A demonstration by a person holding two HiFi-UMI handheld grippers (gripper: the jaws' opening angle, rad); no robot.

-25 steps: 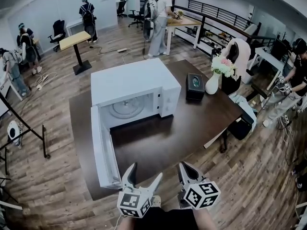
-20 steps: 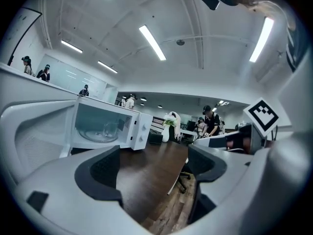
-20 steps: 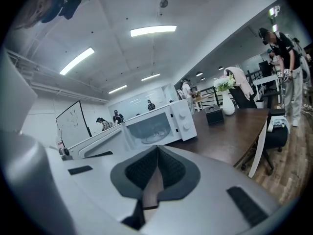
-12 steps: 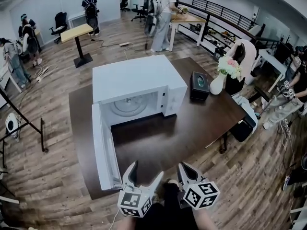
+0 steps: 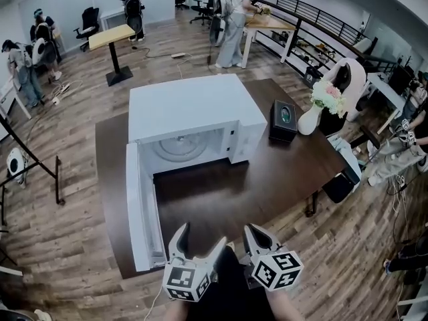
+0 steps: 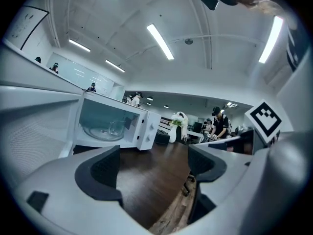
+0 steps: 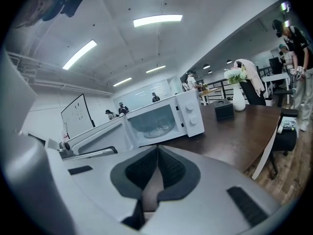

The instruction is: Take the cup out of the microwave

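Well, both tongs hovered at the counter's near edge, the cup not yet out of the microwave.
The left tongs were spread with nothing between them, and the right tongs were pressed together, also empty. The microwave stood on the counter with its door swung wide to the left. On the glass turntable inside sat what looked like a clear cup, well apart from both tongs. The sound play, by the look of it, was to send the spread left tongs straight in past the door. They would close low on the cup's wall, lift it just clear of the turntable and draw it out level. Whether the cup held anything could not be told. Off to the right, a white vase held flowers, near a dark box.
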